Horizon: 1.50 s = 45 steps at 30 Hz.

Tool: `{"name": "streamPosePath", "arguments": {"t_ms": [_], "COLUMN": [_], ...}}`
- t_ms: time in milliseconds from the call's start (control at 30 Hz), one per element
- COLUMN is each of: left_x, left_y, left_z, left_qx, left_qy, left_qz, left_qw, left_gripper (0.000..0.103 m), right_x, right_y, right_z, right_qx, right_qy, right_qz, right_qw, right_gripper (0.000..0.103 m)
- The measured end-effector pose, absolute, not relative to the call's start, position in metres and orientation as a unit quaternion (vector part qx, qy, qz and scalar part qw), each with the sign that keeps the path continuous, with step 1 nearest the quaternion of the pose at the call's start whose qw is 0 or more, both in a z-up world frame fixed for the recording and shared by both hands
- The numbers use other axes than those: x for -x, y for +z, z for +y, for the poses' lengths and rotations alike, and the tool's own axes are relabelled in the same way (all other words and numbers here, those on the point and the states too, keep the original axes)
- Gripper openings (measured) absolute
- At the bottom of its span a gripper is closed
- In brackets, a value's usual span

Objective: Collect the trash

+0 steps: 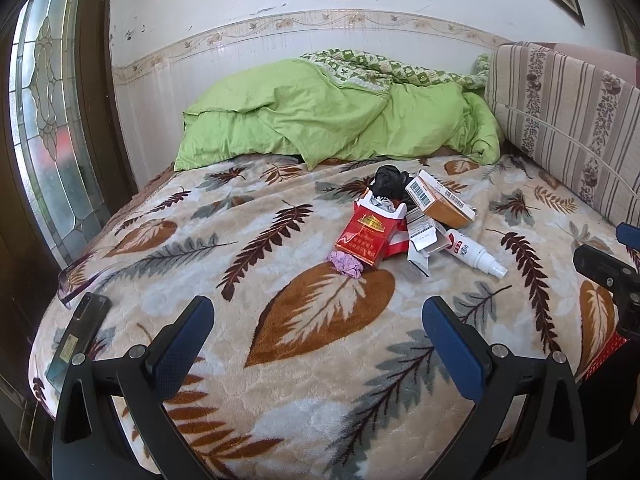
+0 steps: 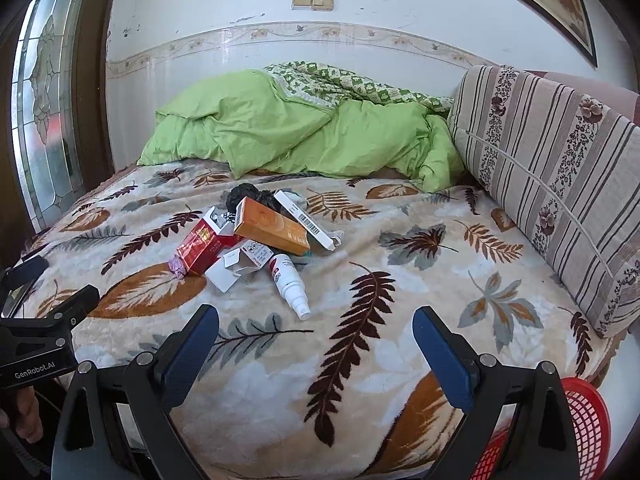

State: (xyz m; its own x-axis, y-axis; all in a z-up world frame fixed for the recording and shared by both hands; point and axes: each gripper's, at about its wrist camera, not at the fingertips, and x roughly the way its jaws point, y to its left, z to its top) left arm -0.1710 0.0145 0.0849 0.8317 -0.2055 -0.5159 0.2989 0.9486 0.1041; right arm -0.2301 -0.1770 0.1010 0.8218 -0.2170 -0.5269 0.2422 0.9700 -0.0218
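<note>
Here, a bed (image 1: pixel 320 380) under a leaf-print blanket (image 2: pixel 400 272), filling nearly the whole scene. At its far end, a crumpled green duvet (image 1: pixel 320 120); along the right side, a striped cushion (image 2: pixel 560 184).

Low at the near right corner, beside the bed, a red mesh basket (image 2: pixel 588 428).

Near the foot of the bed, level and aimed toward the far wall: left claw (image 1: pixel 318 332), fingers spread wide, nothing between them. Just to its right, right claw (image 2: pixel 316 344), likewise wide apart and gripping nothing. Both well short of the trash, hovering over bare blanket.

Mid-bed, beyond both claws, a heap of trash touching or overlapping:
- orange box (image 2: pixel 272 226), tilted across the pile
- red cigarette pack (image 1: pixel 360 236), lid flipped up, on the left of the heap
- white spray bottle (image 2: pixel 290 284), lying flat, nozzle toward the near edge, nearest to the right claw
- torn white carton (image 1: pixel 420 240) between pack and bottle
- black crumpled bag (image 1: pixel 390 180) at the far side
- small purple wad (image 1: pixel 346 266), against the pack's near end, nearest to the left claw

At the near left edge, a dark phone (image 1: pixel 80 332) flat on the blanket.
</note>
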Motion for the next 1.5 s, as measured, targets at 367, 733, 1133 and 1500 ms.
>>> {"name": "streamPosePath", "arguments": {"t_ms": [367, 733, 1133, 1500], "left_x": [0.172, 0.172, 0.171, 0.142], "left_y": [0.084, 0.085, 0.085, 0.068], "left_z": [0.014, 0.013, 0.013, 0.034], "left_qx": [-0.091, -0.090, -0.092, -0.025], "left_qy": [-0.131, -0.130, -0.131, -0.134], "left_qz": [0.258, 0.259, 0.261, 0.346], "left_qw": [0.953, 0.953, 0.952, 0.928], "left_gripper": [0.103, 0.103, 0.103, 0.103], "right_x": [0.232, 0.232, 0.231, 0.195], "right_y": [0.103, 0.102, 0.100, 0.086], "right_z": [-0.183, -0.182, -0.181, -0.192], "right_qx": [-0.030, -0.033, -0.030, -0.095], "right_qy": [-0.119, -0.118, -0.116, -0.050], "right_qz": [0.270, 0.271, 0.274, 0.327], "right_qw": [0.955, 0.955, 0.954, 0.939], "right_gripper": [0.099, 0.099, 0.098, 0.082]}}
